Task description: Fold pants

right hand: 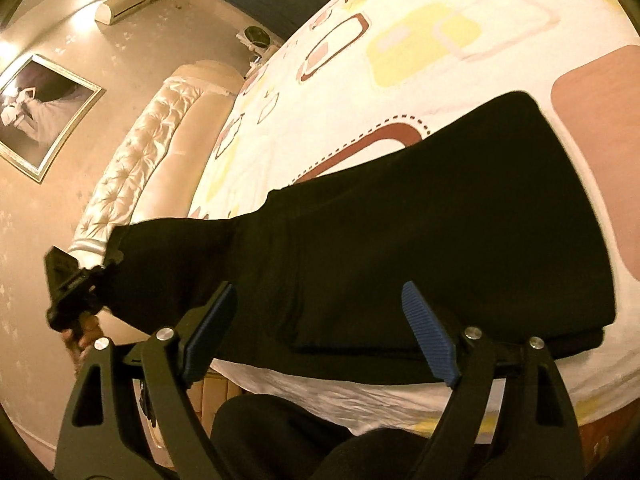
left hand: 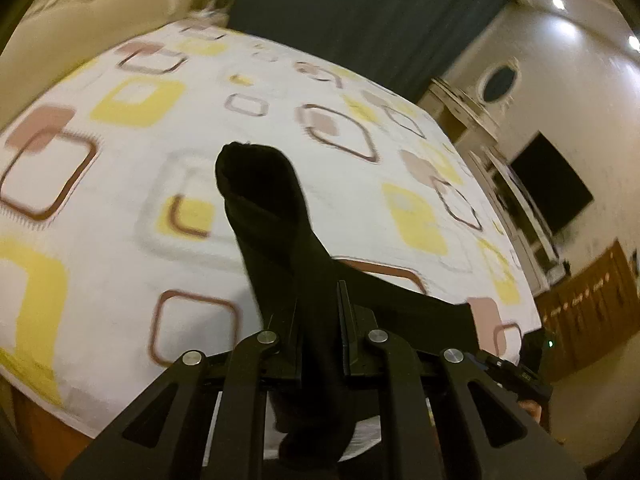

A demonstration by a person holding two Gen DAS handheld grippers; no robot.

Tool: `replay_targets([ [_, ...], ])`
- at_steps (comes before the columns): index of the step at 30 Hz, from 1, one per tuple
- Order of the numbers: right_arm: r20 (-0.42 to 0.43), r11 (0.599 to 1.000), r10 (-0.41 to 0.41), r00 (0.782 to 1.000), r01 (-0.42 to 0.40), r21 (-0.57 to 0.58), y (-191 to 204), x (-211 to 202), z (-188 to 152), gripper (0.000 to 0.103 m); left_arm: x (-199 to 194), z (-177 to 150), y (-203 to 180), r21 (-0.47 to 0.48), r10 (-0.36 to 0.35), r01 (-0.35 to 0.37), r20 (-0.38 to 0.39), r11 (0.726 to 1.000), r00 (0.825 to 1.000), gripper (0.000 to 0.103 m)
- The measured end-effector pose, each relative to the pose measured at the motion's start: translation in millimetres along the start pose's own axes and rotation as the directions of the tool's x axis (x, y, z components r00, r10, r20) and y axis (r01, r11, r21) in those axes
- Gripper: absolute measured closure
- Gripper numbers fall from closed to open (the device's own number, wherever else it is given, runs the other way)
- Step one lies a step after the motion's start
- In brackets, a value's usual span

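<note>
Black pants (right hand: 420,240) lie on the patterned bed sheet (right hand: 400,20) near its front edge, doubled over with a layered edge at the front. One end is lifted off the bed at the left, where my left gripper (right hand: 72,292) is shut on it. In the left wrist view that gripper (left hand: 320,320) pinches the black fabric (left hand: 264,208), which sticks up past the fingers and trails right. My right gripper (right hand: 320,332) hovers open over the front edge of the pants, blue pads (right hand: 432,332) wide apart and nothing pressed between them.
A tufted cream headboard (right hand: 160,132) ends the bed at the left. A framed picture (right hand: 36,112) and an air conditioner (right hand: 124,4) hang on the wall. A white dresser (left hand: 480,120) and a dark screen (left hand: 552,188) stand beyond the bed. A person's dark-clad legs (right hand: 300,432) are below.
</note>
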State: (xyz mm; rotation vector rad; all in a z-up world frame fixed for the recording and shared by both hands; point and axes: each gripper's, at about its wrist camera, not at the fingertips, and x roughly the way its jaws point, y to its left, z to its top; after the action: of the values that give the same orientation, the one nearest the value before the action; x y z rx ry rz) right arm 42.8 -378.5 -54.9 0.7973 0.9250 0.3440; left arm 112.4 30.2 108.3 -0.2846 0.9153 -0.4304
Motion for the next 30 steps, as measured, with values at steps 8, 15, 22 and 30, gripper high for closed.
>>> replay_targets([
  [8,0.058,1.0,-0.019,0.998,0.019,0.003,-0.7,-20.4,7.2,0.019,33.6,-11.5,-116.9,0.234,-0.006,0.008,-0.012,0.972,1.0,0.091],
  [15,0.121,0.998,-0.039,0.992,0.033,0.053,-15.5,-41.8,16.4,0.018,97.8,-48.1,-195.5,0.401,0.04,-0.012,-0.061,0.916,0.997,0.091],
  [22,0.181,0.991,-0.054,0.982,0.031,0.128,-39.2,-63.2,24.0,0.018,159.8,-83.8,-232.4,0.455,0.102,-0.038,-0.116,0.89,0.988,0.091],
  [30,0.219,0.983,-0.048,0.975,0.008,0.181,-59.7,-76.1,31.4,0.018,202.8,-117.4,-249.9,0.502,0.219,-0.145,-0.092,0.853,0.971,0.09],
])
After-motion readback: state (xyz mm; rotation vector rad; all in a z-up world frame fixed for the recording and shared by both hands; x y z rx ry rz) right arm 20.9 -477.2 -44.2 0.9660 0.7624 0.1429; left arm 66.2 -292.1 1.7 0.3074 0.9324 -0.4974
